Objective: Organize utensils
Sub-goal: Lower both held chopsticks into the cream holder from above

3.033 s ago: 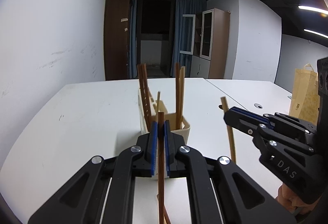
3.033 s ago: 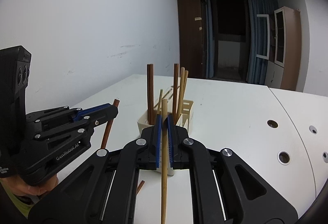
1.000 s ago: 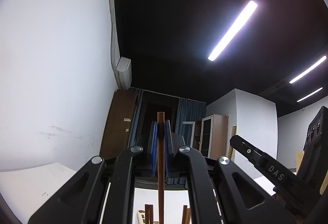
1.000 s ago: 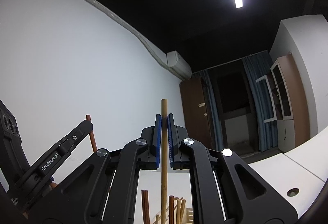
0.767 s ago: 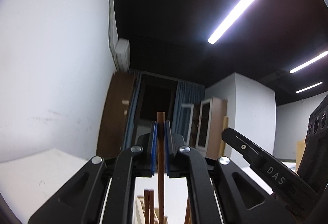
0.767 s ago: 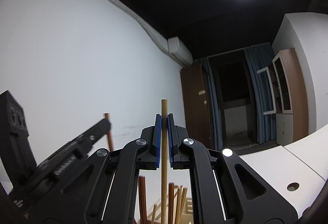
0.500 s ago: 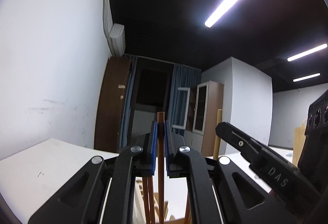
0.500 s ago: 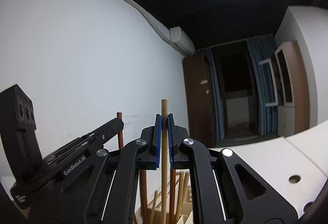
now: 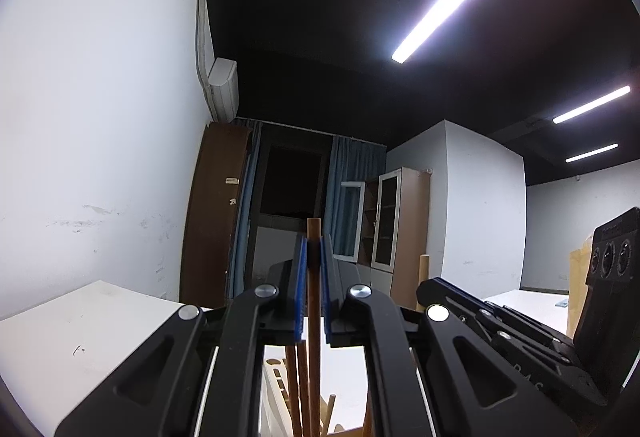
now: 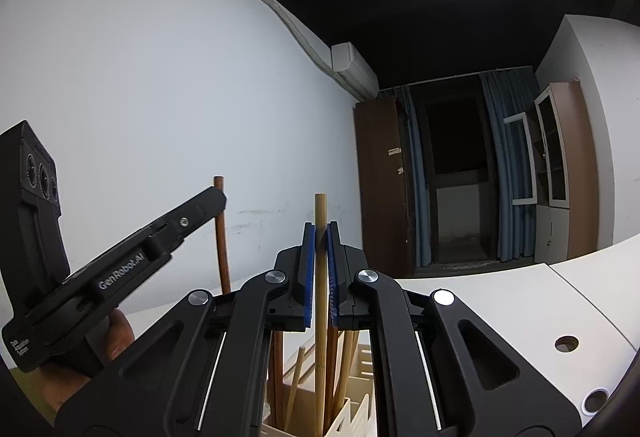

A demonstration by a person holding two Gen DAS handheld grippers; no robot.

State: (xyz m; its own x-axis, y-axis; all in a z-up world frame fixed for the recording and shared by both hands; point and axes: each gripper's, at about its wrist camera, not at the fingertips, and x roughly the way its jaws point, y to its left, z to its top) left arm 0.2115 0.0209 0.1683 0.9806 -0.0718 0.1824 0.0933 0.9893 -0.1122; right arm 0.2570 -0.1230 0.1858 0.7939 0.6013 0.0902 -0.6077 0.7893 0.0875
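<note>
Holding a dark brown chopstick (image 9: 314, 277) upright, the left tongs (image 9: 314, 269) are clenched on its upper part, blue pads pressing either side, with the stick's lower end running down among other dark sticks (image 9: 298, 389) that stand in the cream utensil holder (image 9: 276, 397) near the middle of the white tabletop (image 9: 100, 325). To the right, the right tongs (image 10: 318, 265) grasp a pale bamboo chopstick (image 10: 320, 277) the same way, clamped shut just under its top, its shaft dropping into the near compartment of the holder (image 10: 360, 409) beside several sticks (image 10: 348, 361) already standing there. Whether either tip has reached the holder's floor cannot be told, since the bottoms are cut off by the frame edge. The step in hand looks like lowering both chopsticks into the holder. To do it well, keep each stick vertical, ease it straight down clear of the dividing walls and neighbouring sticks, and loosen the pads only once the tip is well inside, so it leans gently rather than tipping out or jostling the holder. Sorting dark with dark and pale with pale seems the likely aim.
</note>
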